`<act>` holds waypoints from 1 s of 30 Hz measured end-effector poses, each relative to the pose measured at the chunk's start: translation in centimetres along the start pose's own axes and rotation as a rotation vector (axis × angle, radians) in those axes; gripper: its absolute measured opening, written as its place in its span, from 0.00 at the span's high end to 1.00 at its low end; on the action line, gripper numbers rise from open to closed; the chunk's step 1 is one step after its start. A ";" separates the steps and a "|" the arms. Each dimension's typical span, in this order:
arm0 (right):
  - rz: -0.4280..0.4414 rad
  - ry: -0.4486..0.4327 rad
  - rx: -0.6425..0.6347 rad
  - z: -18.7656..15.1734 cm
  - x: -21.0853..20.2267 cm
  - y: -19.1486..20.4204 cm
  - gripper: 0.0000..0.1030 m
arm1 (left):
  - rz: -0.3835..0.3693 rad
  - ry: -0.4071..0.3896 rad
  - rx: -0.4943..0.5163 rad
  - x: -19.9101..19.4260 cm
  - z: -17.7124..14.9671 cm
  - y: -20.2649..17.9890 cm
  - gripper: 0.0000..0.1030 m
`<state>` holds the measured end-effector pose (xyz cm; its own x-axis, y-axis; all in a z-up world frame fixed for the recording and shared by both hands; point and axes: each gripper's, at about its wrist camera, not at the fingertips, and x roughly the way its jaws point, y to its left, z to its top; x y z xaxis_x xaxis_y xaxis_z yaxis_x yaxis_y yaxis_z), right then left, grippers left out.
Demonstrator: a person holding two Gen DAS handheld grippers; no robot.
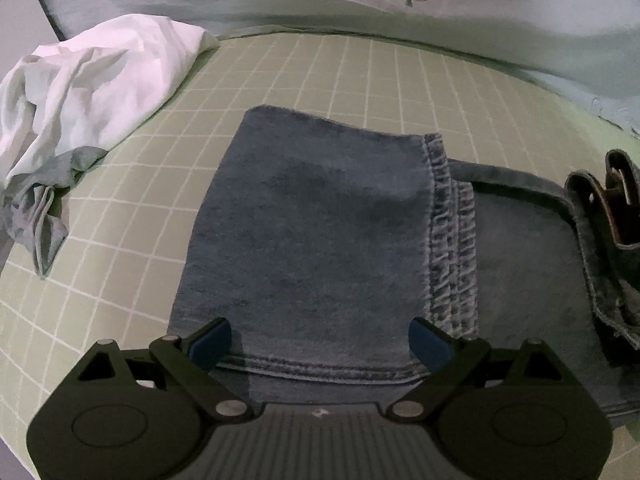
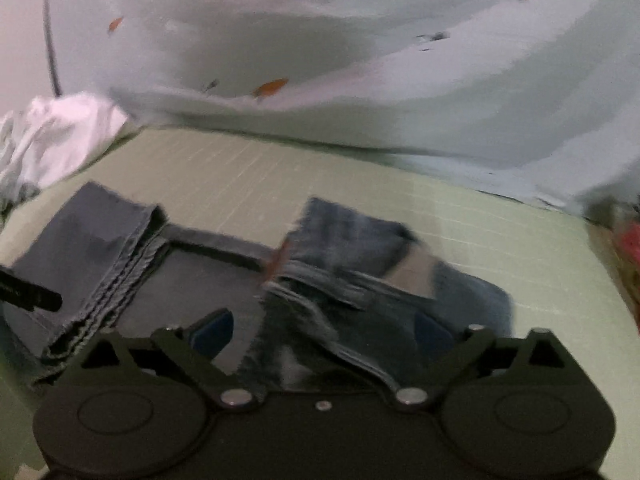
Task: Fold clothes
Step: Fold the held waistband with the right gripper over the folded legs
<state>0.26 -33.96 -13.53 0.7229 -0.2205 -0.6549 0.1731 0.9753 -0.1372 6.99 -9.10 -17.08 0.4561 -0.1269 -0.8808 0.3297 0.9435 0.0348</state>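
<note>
A pair of blue jeans (image 1: 312, 224) lies on the green checked sheet (image 1: 280, 76), the leg ends folded over the body with their hems (image 1: 452, 240) to the right. My left gripper (image 1: 320, 340) is open and empty, just above the near edge of the folded legs. In the right wrist view, which is blurred, the jeans (image 2: 100, 256) lie ahead with the waistband part (image 2: 344, 248) bunched and raised. My right gripper (image 2: 324, 332) is open over the waistband cloth, holding nothing. The left gripper's tip (image 2: 32, 292) shows at the left edge.
A crumpled white and pale green garment (image 1: 88, 88) lies at the far left of the bed and shows in the right wrist view (image 2: 52, 140). A pale quilt with carrot prints (image 1: 400, 8) runs along the back. Something red (image 2: 632, 244) sits at the right edge.
</note>
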 end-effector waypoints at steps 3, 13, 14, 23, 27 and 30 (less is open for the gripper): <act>-0.053 0.036 -0.076 -0.2 2.7 2.0 0.00 | 0.015 0.013 -0.014 0.3 -0.1 0.3 0.07; -0.176 -0.013 -0.159 -1.6 3.0 2.4 0.67 | 0.033 0.047 0.000 1.4 -0.5 0.1 0.03; -0.202 -0.021 -0.147 -1.3 2.5 1.9 0.72 | 0.033 0.049 0.001 1.6 -0.5 0.1 0.03; -0.134 -0.168 0.028 2.2 -4.6 -0.4 0.81 | 0.023 0.053 0.005 2.0 -0.4 0.2 0.01; -0.057 -0.208 -0.057 2.5 -5.7 1.8 0.81 | 0.021 0.056 0.001 2.2 -0.4 0.2 0.01; 0.027 -0.097 -0.163 0.9 -3.1 4.5 0.65 | 0.023 0.057 0.000 2.2 -0.4 0.1 0.01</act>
<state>-0.56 -28.90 -11.42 0.7880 -0.1872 -0.5865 0.0483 0.9685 -0.2442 7.72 -9.20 -19.22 0.4160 -0.0875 -0.9051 0.3196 0.9459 0.0554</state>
